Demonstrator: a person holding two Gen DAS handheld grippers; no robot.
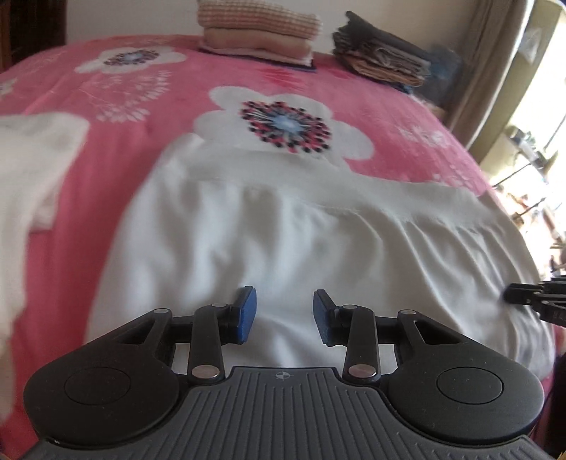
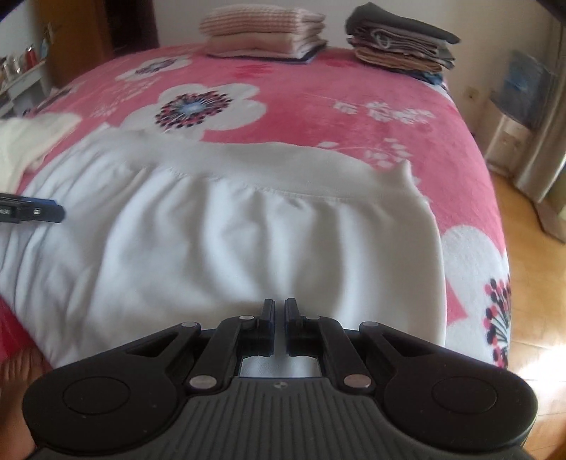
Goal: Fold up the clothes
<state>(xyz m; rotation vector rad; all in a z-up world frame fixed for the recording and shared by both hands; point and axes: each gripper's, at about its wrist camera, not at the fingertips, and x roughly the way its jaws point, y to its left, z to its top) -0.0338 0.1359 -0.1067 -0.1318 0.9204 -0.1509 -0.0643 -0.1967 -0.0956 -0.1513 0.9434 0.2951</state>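
Note:
A white garment (image 1: 283, 230) lies spread flat across the pink flowered bedspread (image 1: 116, 141), with a stitched band along its far edge. My left gripper (image 1: 284, 300) hovers over its near part, blue pads apart, nothing between them. The right gripper (image 1: 530, 300) pokes in at that view's right edge. In the right wrist view the same garment (image 2: 212, 240) fills the middle, and my right gripper (image 2: 279, 308) is shut above its near edge with no cloth seen between the fingers. The left gripper (image 2: 35, 212) shows at the left edge there.
A second white piece of clothing (image 1: 32, 170) lies crumpled at the left of the bed (image 2: 24, 145). Two folded stacks sit at the far side: a pink-beige stack (image 2: 261, 30) and a dark stack (image 2: 399, 39). The bed's right edge drops to a wooden floor (image 2: 523, 247).

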